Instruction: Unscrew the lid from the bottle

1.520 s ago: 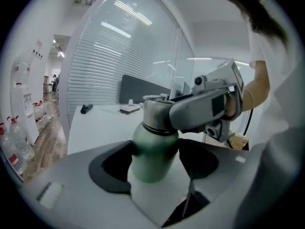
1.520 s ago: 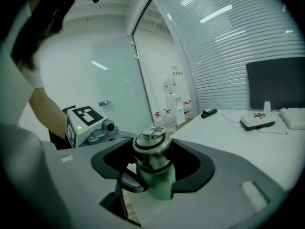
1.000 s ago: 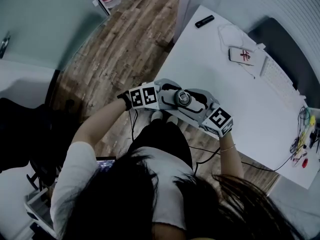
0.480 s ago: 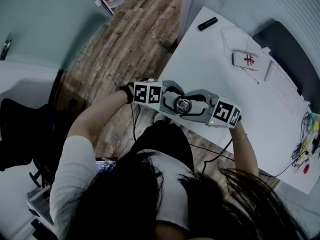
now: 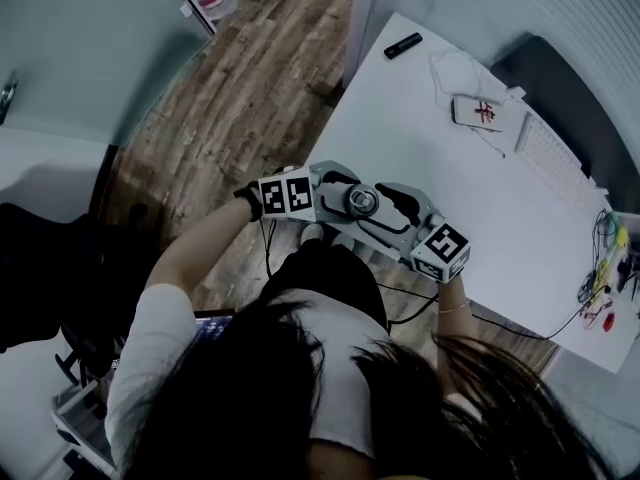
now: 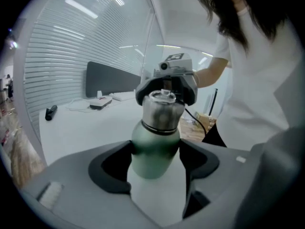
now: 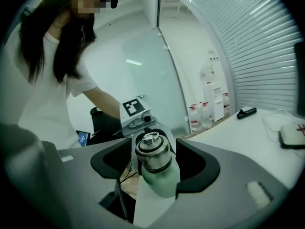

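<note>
Left gripper squeezes the green metal bottle round its fat body, up in the air by the white table's near edge. Right gripper pinches the shiny steel lid. It looks hard, smooth and slippery, so hold tight.

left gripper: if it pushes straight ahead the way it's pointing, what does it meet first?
The bottle: it sits clamped between the left gripper's fingers. Just beyond, the right gripper faces it, fingers round the lid; that gap is hard to judge.
</note>
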`<state>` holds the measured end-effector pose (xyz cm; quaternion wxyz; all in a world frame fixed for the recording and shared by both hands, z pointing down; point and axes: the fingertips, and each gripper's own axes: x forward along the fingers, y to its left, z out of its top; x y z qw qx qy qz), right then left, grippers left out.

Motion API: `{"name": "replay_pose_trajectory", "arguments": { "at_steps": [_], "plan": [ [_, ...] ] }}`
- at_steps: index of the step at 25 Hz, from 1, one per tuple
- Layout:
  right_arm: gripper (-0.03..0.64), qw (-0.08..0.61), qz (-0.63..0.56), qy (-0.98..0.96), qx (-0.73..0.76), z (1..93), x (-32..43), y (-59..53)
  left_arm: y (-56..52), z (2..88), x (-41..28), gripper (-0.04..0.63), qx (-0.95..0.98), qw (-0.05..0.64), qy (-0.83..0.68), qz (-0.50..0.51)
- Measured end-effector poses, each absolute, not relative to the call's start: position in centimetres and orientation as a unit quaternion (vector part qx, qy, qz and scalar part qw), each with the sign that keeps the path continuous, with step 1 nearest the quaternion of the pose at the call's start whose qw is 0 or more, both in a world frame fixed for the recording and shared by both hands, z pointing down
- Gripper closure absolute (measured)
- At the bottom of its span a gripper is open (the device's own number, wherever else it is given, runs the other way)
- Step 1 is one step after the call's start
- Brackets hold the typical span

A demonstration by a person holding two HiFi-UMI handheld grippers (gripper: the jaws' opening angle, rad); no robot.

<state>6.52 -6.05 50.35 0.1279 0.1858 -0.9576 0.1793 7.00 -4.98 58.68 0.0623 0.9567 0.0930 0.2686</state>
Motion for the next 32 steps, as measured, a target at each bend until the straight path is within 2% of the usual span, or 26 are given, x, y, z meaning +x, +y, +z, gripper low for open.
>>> {"name": "replay_pose_trajectory", "arguments": {
  "at_steps": [7, 16, 21, 32],
  "plan": [
    [0.353, 0.082, 0.185, -0.900, 0.386, 50.6, 7.1, -6.2, -4.8, 58.7, 7.3, 0.230, 0.967, 0.085, -0.006, 0.242],
    [0.354, 0.071, 0.163, -0.868, 0.464, 51.6, 6.9, -6.5, -4.7, 58.9, 7.5, 0.230, 0.965, 0.101, -0.070, 0.233],
    [0.357, 0.094, 0.159, -0.898, 0.400, 51.6, 6.4, -6.2, -4.7, 58.9, 7.3, 0.230, 0.965, 0.093, -0.046, 0.241],
    [0.357, 0.165, 0.134, -0.966, 0.148, 51.6, 5.1, -5.4, -4.4, 58.8, 7.0, 0.230, 0.955, 0.060, 0.093, 0.275]
  ]
}}
